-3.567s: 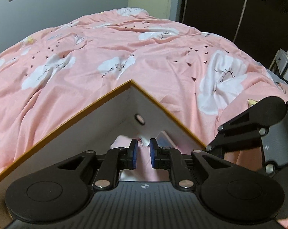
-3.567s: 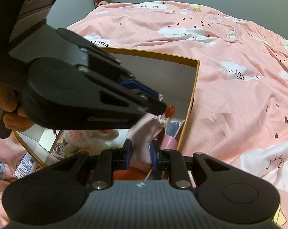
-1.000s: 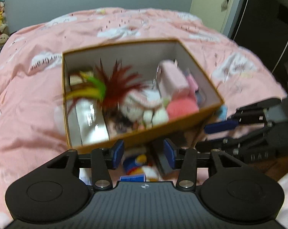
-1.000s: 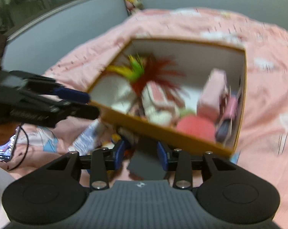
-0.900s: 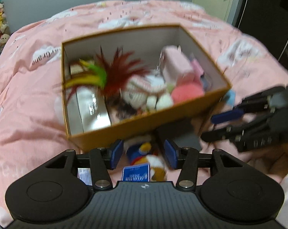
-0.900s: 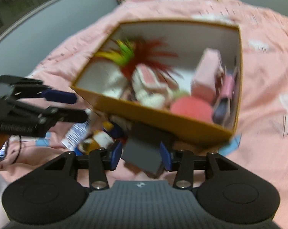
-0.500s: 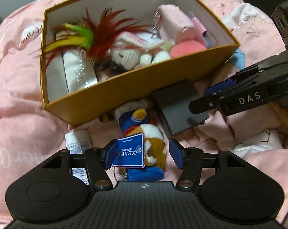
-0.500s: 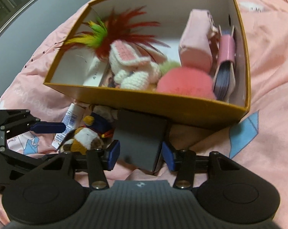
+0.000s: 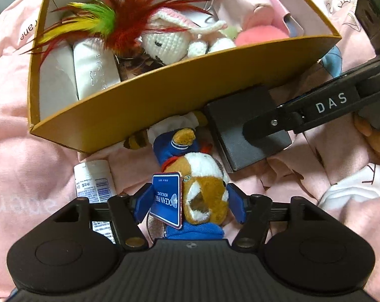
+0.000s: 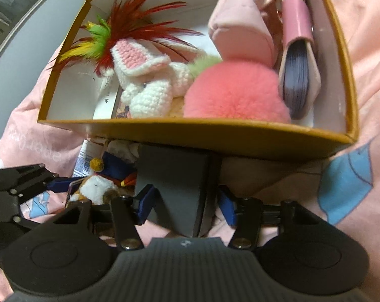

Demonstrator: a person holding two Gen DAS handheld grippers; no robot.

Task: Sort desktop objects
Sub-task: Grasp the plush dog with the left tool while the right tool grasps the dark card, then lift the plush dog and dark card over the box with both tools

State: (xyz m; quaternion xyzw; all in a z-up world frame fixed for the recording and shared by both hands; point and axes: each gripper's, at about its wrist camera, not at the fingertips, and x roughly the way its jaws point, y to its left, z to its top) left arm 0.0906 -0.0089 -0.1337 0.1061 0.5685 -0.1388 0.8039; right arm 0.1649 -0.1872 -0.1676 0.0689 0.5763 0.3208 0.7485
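Observation:
A mustard cardboard box (image 9: 164, 93) sits on the pink bedspread, holding red and green feathers (image 9: 119, 20), a crochet bunny (image 9: 169, 37), a pink pompom (image 10: 235, 95), a pink pouch and a card holder. In front of it lie a plush toy in blue with a blue tag (image 9: 197, 183) and a dark grey box (image 9: 242, 128). My left gripper (image 9: 188, 205) is open, its blue pads on either side of the plush. My right gripper (image 10: 187, 202) is open, straddling the dark grey box (image 10: 175, 181). It also shows in the left wrist view (image 9: 303, 115).
A white tube with a barcode label (image 9: 97, 183) lies left of the plush on the pink bedspread (image 9: 26, 171). A blue patch of fabric print (image 10: 348, 178) shows at the right of the box.
Both grippers have dropped down and forward from above the box to the items in front of it. Their jaws have widened, now flanking the plush and the dark grey box.

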